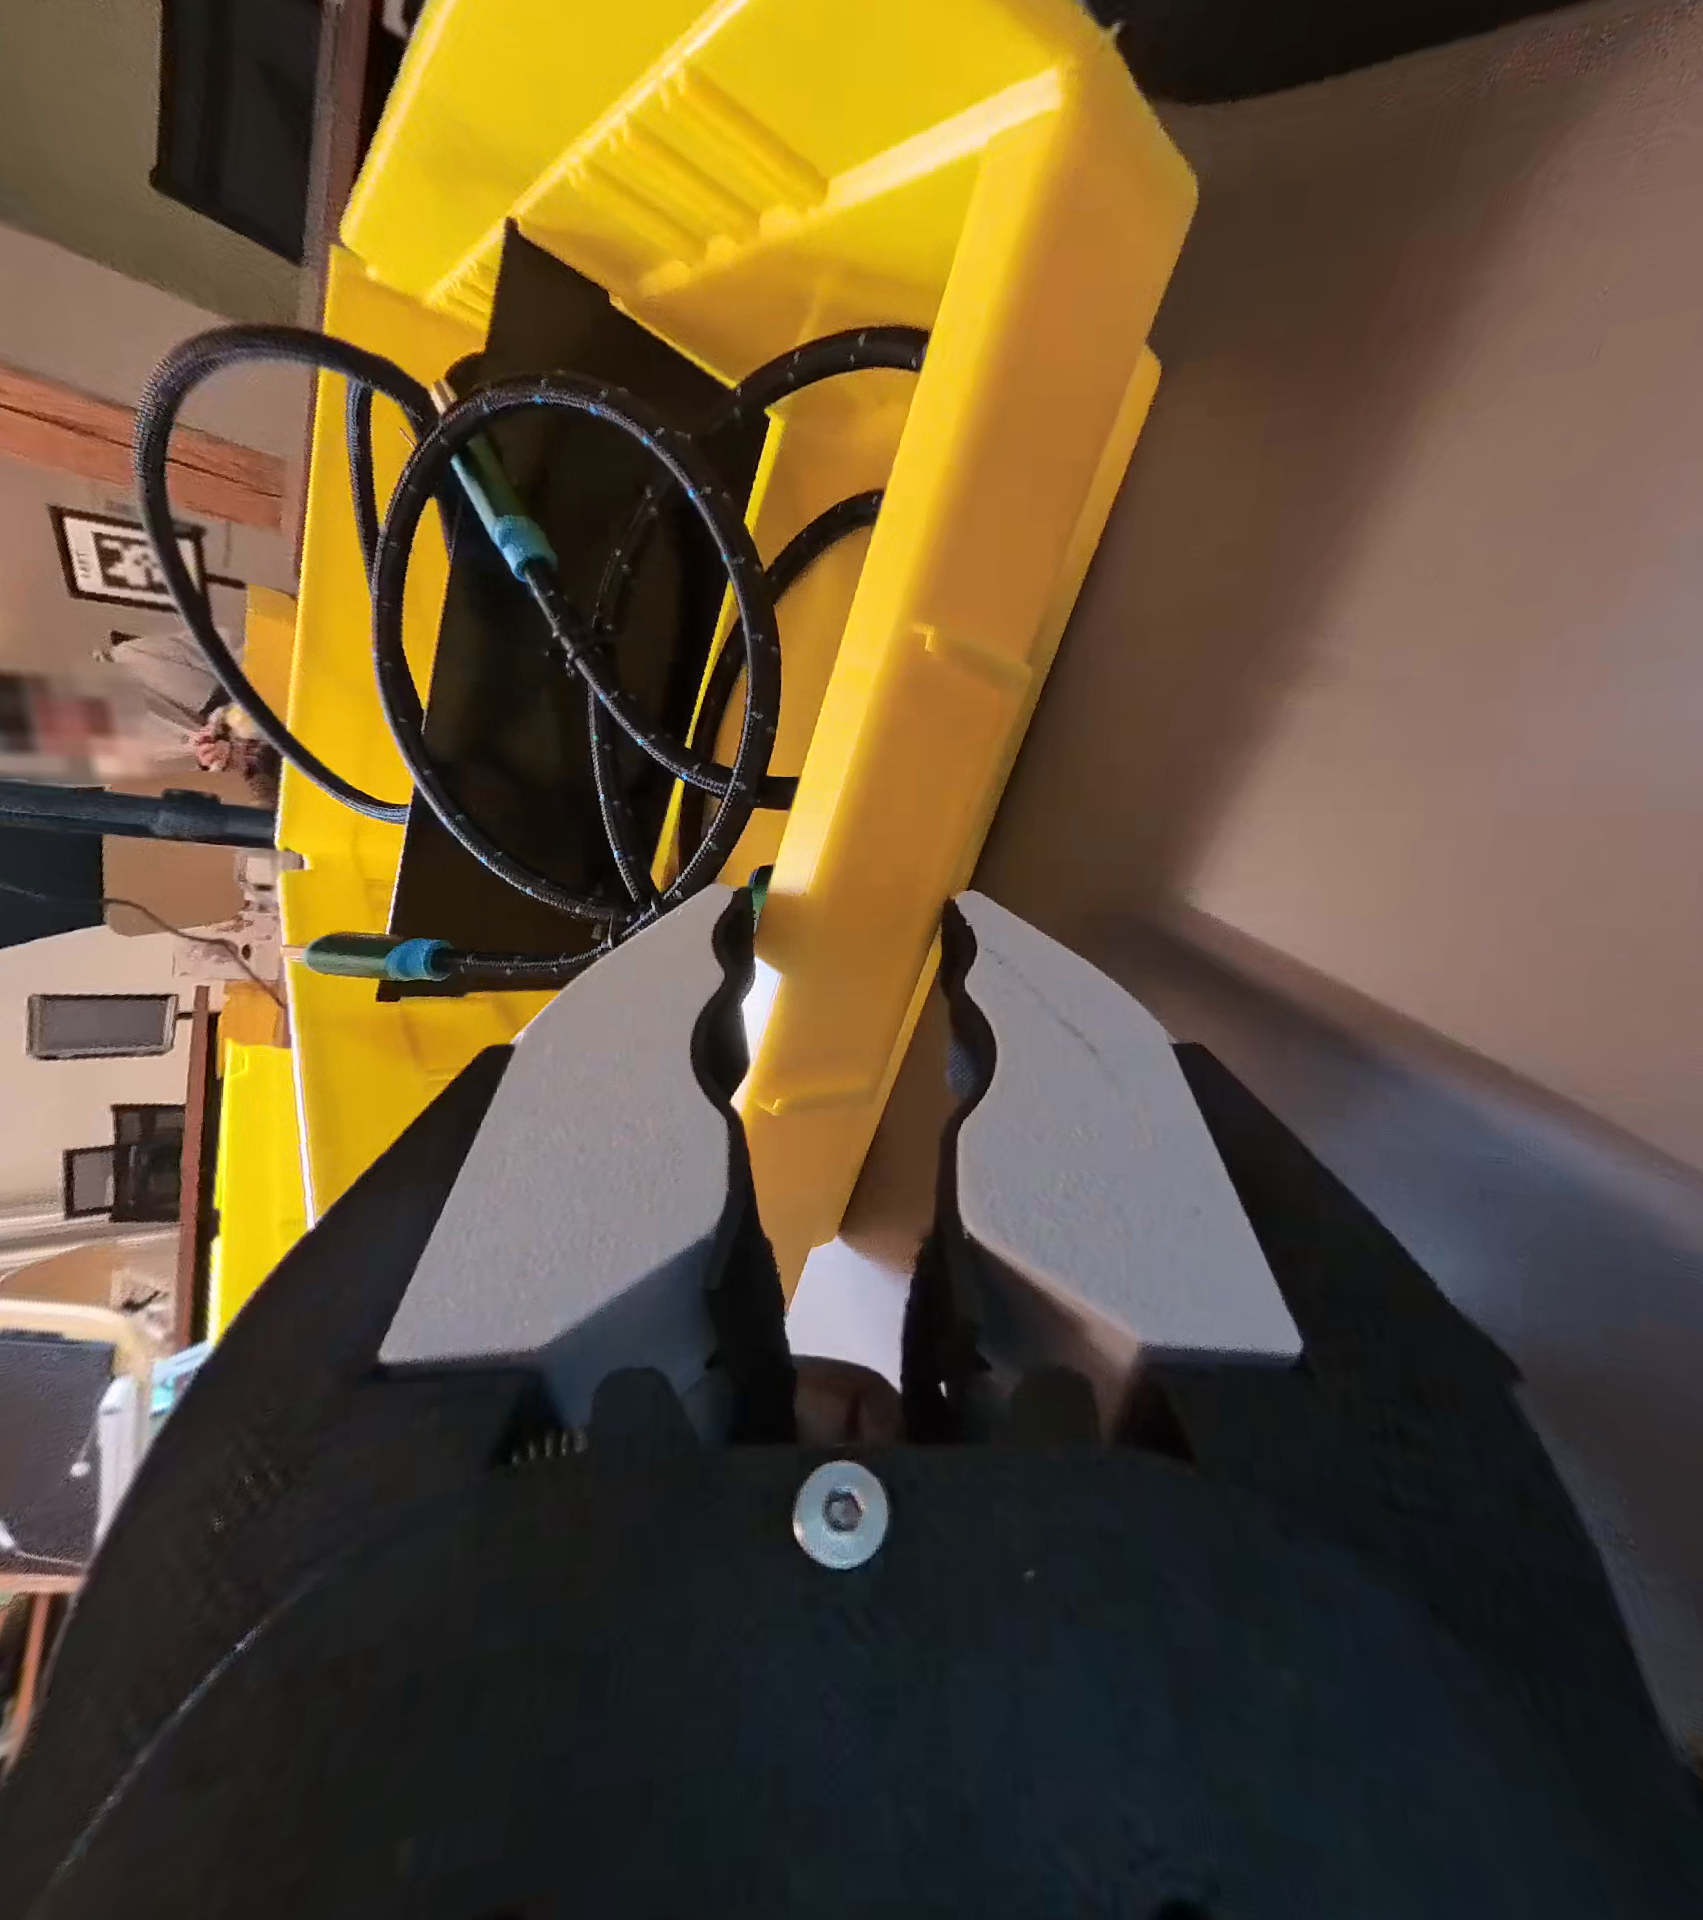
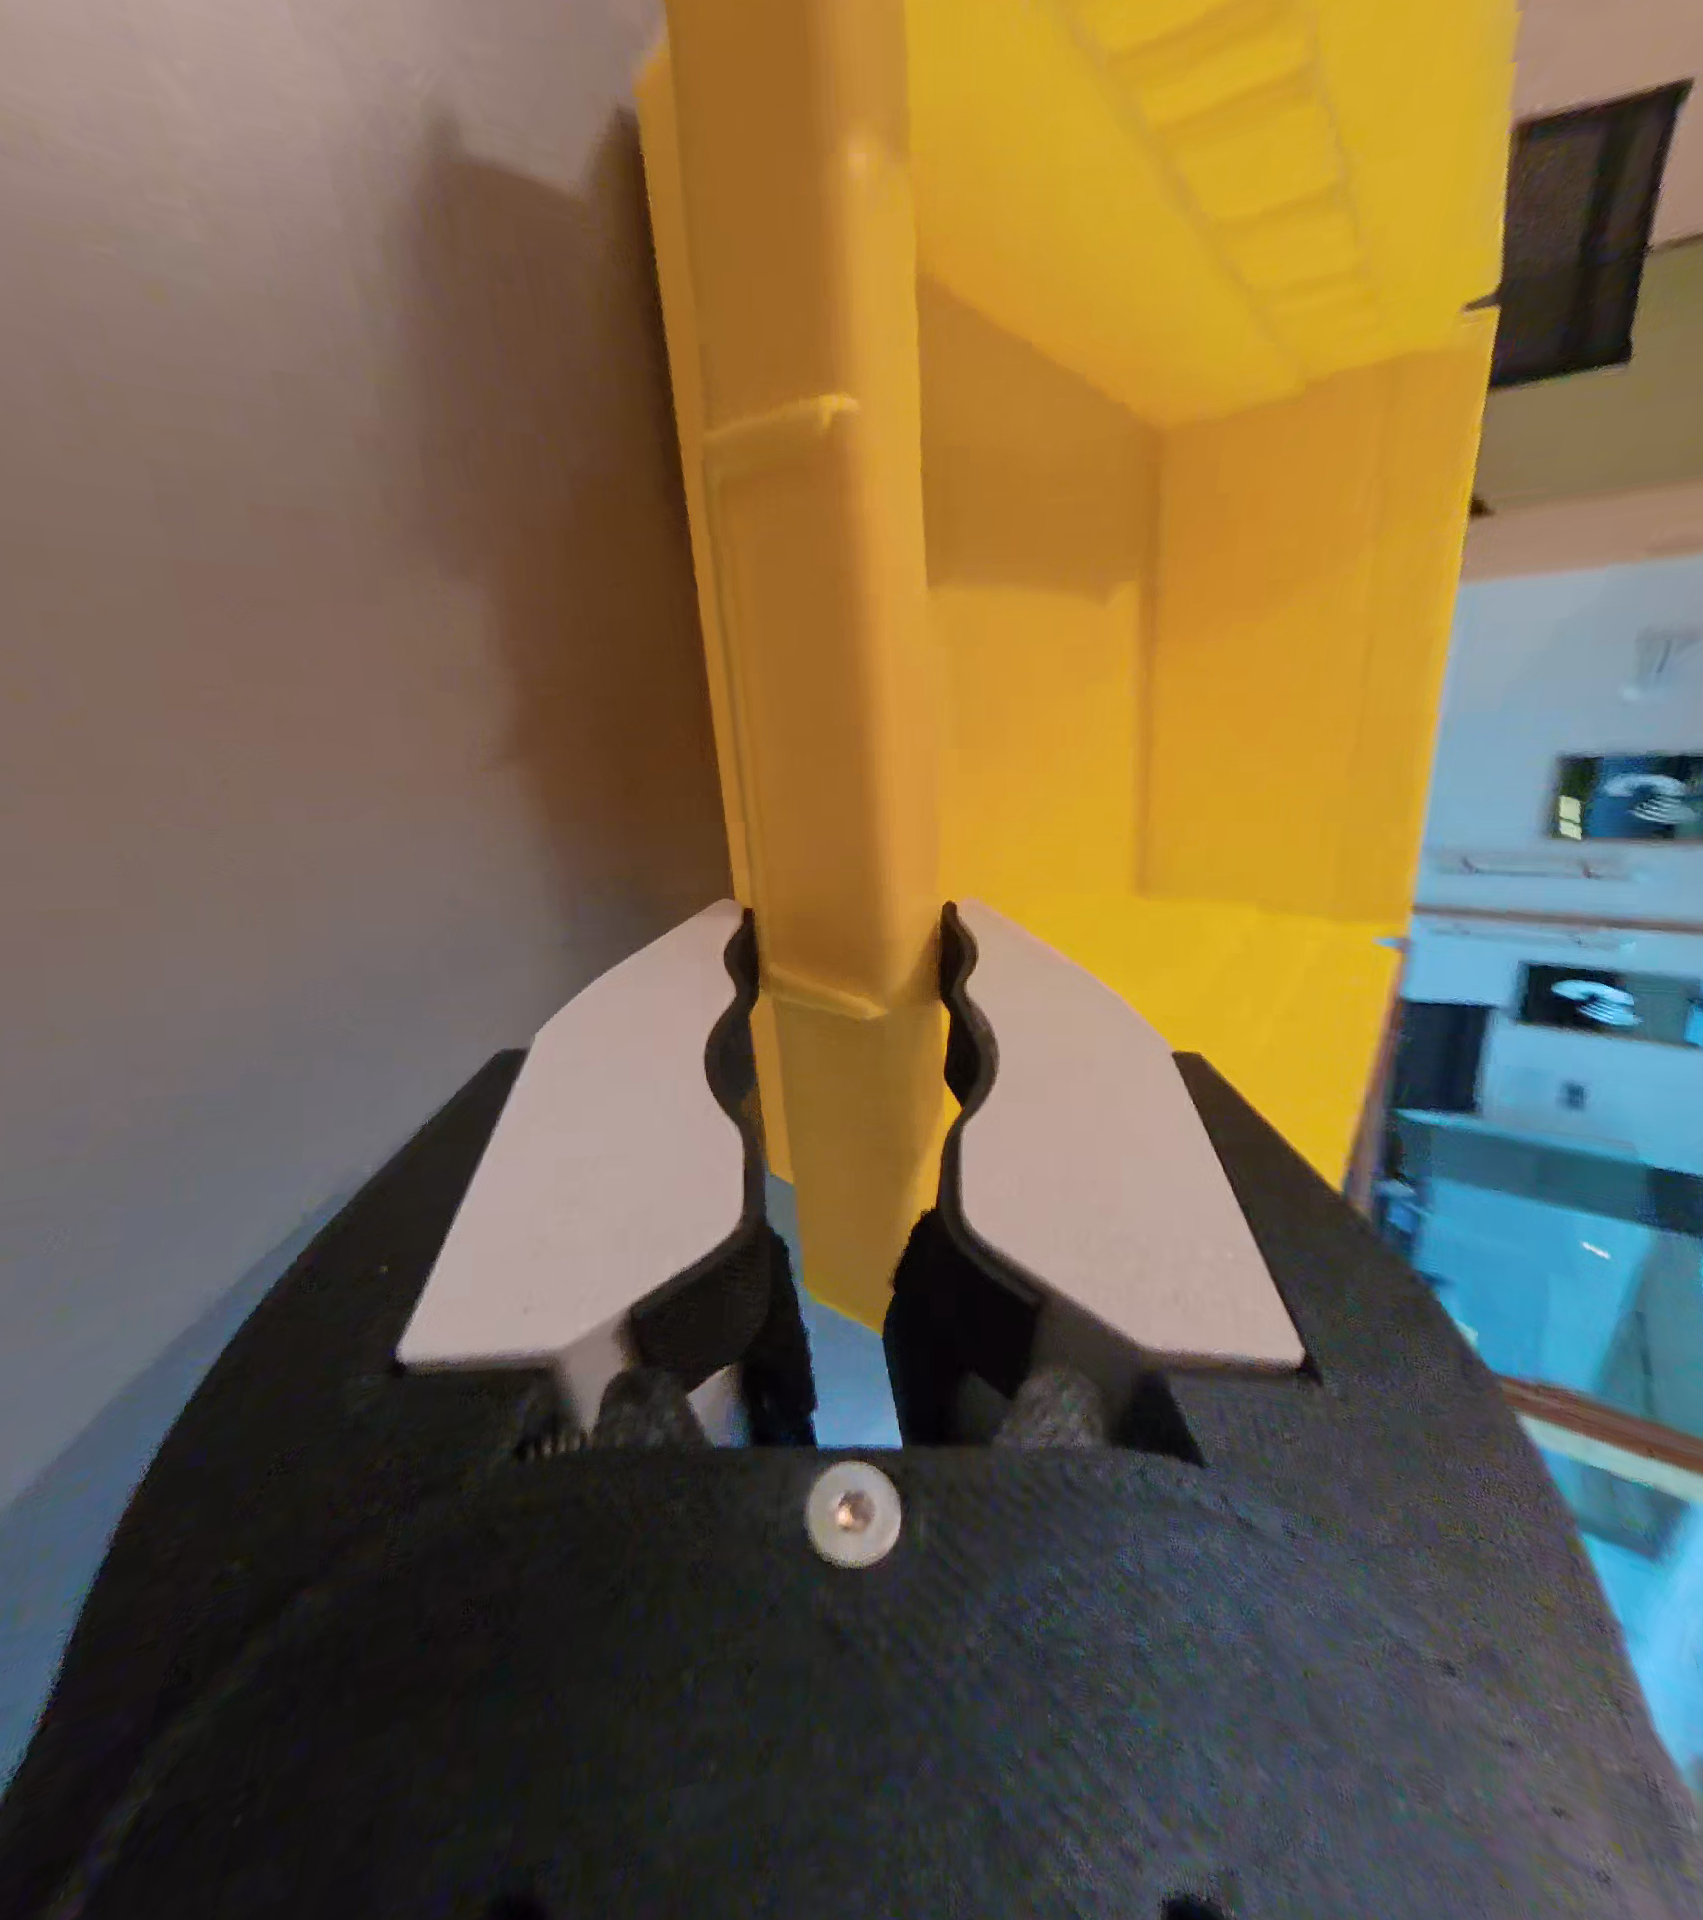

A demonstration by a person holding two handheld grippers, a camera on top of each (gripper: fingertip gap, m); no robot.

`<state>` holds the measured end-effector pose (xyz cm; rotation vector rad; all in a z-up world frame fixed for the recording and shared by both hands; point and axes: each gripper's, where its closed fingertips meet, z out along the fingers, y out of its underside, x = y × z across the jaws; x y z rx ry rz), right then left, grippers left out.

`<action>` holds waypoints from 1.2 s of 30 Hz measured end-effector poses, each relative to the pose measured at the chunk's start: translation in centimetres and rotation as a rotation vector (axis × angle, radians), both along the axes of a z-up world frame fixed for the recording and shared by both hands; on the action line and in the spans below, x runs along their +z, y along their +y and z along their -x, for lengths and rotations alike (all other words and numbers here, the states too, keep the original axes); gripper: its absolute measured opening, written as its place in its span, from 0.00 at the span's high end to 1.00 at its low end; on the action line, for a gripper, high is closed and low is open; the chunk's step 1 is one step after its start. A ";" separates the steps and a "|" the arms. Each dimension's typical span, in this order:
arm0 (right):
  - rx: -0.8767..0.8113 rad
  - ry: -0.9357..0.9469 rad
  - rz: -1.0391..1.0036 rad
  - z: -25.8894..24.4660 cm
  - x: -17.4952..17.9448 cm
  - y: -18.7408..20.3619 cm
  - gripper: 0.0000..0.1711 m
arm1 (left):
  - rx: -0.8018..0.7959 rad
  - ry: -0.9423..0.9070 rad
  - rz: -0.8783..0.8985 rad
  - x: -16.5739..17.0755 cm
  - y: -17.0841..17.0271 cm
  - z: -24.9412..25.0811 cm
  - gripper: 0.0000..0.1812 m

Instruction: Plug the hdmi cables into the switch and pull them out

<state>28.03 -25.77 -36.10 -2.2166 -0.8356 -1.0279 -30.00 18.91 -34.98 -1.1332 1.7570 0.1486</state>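
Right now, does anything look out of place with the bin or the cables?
Yes. Both grippers clamp the yellow bin's rim, so it appears tipped, and the cables lie tangled over the black switch, one loop hanging past the rim.

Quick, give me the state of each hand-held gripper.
Left hand-held gripper: shut on the yellow bin rim.
Right hand-held gripper: shut on the yellow bin rim.
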 end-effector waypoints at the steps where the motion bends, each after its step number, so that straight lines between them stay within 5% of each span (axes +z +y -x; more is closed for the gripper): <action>1: 0.016 0.071 -0.011 0.7 0.0 -1.1 0.80 | -0.003 0.004 0.011 0.0 -0.6 0.9 0.81; 13: -0.058 0.688 -0.109 5.1 0.7 -9.5 0.78 | 0.017 0.015 0.318 0.0 -6.1 5.2 0.79; 16: -0.020 0.827 -0.273 6.2 3.4 -8.5 0.61 | 0.028 -0.045 0.383 1.6 -7.0 4.7 0.70; 21: 0.052 0.715 -0.462 6.9 8.4 -7.1 0.43 | -0.074 -0.449 0.368 9.6 -8.5 1.7 0.64; 25: 0.101 0.568 -0.511 8.0 11.1 -4.8 0.29 | 0.103 -0.755 0.289 14.9 -5.7 0.4 0.63; 28: 0.132 0.499 -0.461 9.4 11.5 -3.3 0.26 | 0.215 -0.764 0.366 14.1 -4.6 -1.2 0.63; 36: 0.183 0.469 -0.377 11.5 11.3 -1.3 0.28 | 0.524 -0.420 0.466 5.6 -1.4 -0.8 0.73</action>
